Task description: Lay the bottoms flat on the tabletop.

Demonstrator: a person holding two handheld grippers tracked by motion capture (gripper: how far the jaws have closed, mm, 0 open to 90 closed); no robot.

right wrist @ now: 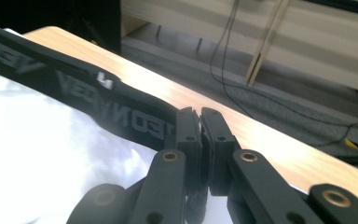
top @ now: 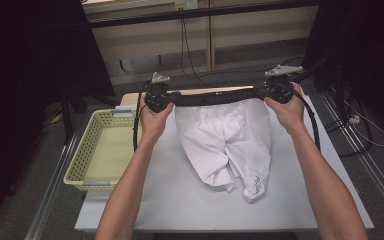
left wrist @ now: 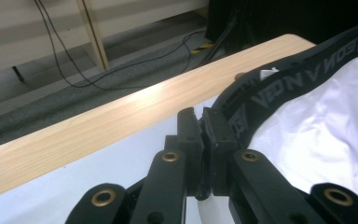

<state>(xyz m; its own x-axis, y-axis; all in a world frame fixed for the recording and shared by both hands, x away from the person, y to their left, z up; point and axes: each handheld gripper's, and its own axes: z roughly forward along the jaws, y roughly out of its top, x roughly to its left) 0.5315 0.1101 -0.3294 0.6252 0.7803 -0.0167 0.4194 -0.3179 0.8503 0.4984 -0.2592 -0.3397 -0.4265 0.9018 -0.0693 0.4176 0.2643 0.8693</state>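
Note:
White shorts [top: 225, 145] with a black lettered waistband [top: 215, 96] hang stretched between my two grippers over the far part of the table [top: 180, 200]. My left gripper [top: 166, 100] is shut on the waistband's left end, and its jaws pinch the band [left wrist: 261, 93] in the left gripper view [left wrist: 200, 122]. My right gripper [top: 270, 92] is shut on the right end; the band [right wrist: 98, 98] runs off to the left from its closed jaws [right wrist: 199, 122]. The legs trail down onto the table toward me, one cuff showing dark print [top: 256, 186].
A pale yellow perforated basket [top: 87, 150] sits at the table's left edge, with nothing in it. The table's wooden far rim [left wrist: 98, 126] lies just beyond the grippers. Cables [top: 187, 45] cross the floor behind. Black curtains flank both sides.

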